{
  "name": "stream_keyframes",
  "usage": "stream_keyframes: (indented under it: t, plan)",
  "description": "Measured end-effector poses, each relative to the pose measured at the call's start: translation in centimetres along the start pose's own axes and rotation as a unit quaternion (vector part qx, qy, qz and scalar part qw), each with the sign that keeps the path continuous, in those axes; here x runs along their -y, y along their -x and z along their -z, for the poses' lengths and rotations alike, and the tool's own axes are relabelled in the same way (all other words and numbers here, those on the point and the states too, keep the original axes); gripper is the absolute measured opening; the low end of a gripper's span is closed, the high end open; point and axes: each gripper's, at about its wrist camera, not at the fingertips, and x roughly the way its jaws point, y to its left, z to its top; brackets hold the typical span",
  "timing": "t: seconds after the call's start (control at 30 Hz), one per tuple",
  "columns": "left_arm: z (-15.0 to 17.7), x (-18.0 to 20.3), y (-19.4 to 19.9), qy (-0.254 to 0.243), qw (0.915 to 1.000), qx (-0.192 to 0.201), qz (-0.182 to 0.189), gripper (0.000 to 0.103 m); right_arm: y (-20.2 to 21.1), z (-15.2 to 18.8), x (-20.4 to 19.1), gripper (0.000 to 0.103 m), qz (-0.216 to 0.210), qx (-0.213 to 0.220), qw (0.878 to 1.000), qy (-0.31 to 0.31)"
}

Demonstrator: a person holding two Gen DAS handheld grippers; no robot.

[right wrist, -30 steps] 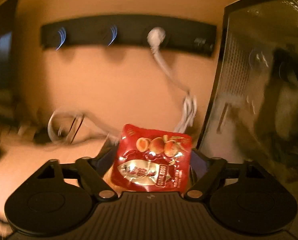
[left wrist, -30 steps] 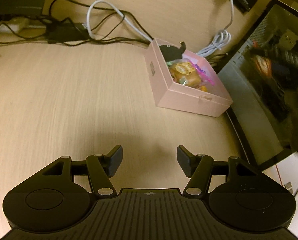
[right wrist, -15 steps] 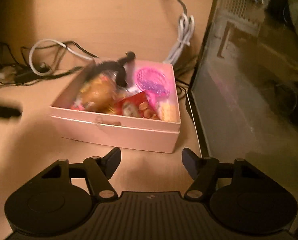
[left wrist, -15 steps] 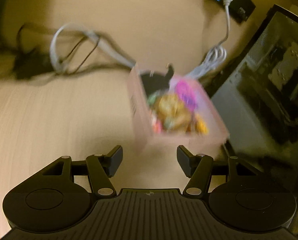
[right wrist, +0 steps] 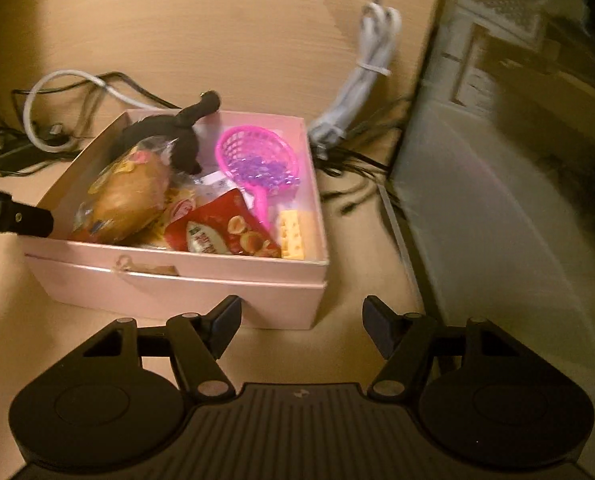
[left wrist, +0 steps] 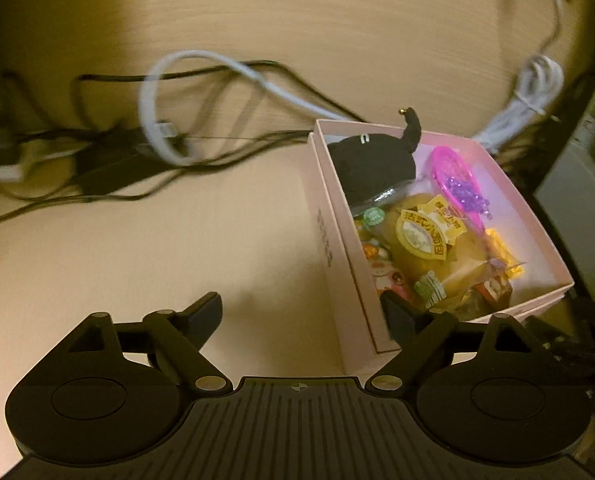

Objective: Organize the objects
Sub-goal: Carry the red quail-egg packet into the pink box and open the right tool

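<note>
Desk (left wrist: 257, 20): light wood surface that carries everything.
Computer case (right wrist: 517, 140): only the right wrist view shows its glossy side panel, just right of the box.
Pink box (right wrist: 185, 292): open on the desk, packed with snacks and toys.
Left gripper (left wrist: 301, 316): jaws have just been opening and stand wide; the box's near corner lies between them, pads not pressing.
Right gripper (right wrist: 301, 322): jaws apart and empty, just before the box's front wall.
Black plush (left wrist: 371, 160): back of the box.
Red quail-egg packet (right wrist: 221, 236): in the box, clear only from the right wrist.
Pink scoop (right wrist: 257, 160): holds purple beads.
Cables (left wrist: 169, 120): the tangle left of the box shows best from the left wrist.
</note>
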Motion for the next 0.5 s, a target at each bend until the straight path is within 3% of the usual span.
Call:
stream_keyframes:
  t: [0.17, 0.27, 0.37, 0.43, 0.5]
  plan:
    - [-1.1, -4.4, -1.0, 0.054, 0.9985, -0.007, -0.005, 0.098, -0.6, -1.1, -1.4, 0.067, -0.021, 0.006, 1.000, 0.013]
    - [-1.8, -5.7, -1.4, 0.054, 0.9983, 0.009, -0.021, 0.100, -1.1, -1.4, -2.0, 0.067, -0.028, 0.000, 0.999, 0.018]
    - [-2.1, -6.1, -2.1, 0.047, 0.9988, 0.005, -0.015, 0.101, -0.9, -1.1, -2.3, 0.067, -0.009, -0.003, 1.000, 0.016]
    - [-1.9, -6.1, -1.9, 0.030, 0.9994, 0.010, -0.014, 0.100, -0.3, -1.0, -1.9, 0.072, -0.005, -0.007, 1.000, 0.000]
    - [-1.4, -6.1, -0.8, 0.019, 0.9995, 0.024, -0.010, 0.100, 0.8, -0.6, -1.5, 0.086, -0.014, -0.007, 1.000, -0.017]
